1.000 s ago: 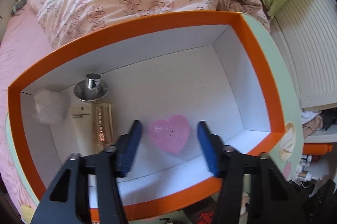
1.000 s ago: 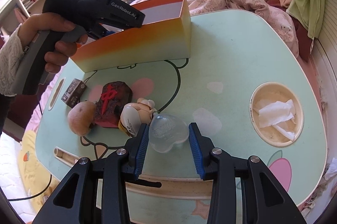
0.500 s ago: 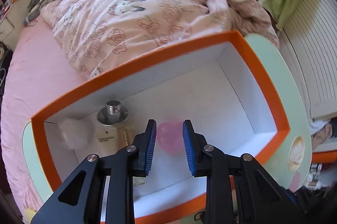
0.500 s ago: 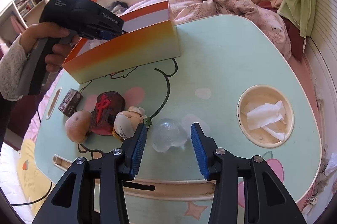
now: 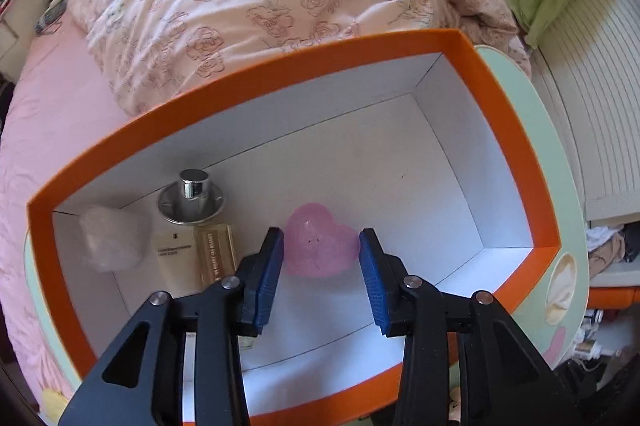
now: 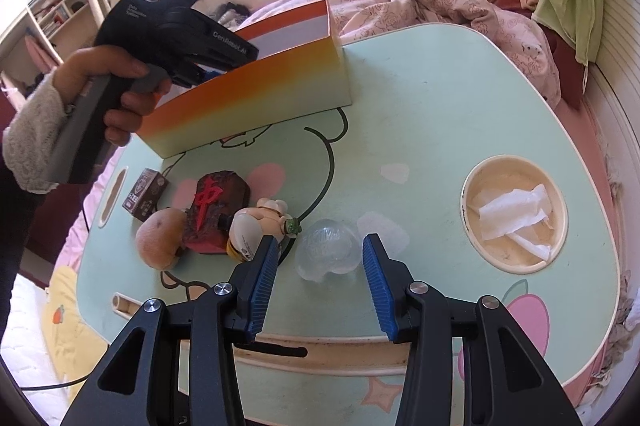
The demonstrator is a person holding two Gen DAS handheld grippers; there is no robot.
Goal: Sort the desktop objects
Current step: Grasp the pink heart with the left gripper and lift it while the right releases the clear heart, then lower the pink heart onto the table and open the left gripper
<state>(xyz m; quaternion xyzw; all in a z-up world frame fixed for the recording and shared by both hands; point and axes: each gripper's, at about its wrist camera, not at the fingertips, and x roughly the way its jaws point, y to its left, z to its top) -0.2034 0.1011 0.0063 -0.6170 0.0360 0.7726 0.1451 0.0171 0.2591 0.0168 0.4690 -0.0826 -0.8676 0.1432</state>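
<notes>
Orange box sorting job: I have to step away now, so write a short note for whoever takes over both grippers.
Left gripper: over the orange box, jaws opening, holding nothing; the pink heart lies on the box floor below them.
Right gripper: open, astride the clear heart on the table, not gripping it.
Done: pink heart, silver-capped bottle, beige carton and white wad are in the box.
Left: clear heart, figurine, red-character block, brown round item, small dark carton.
</notes>
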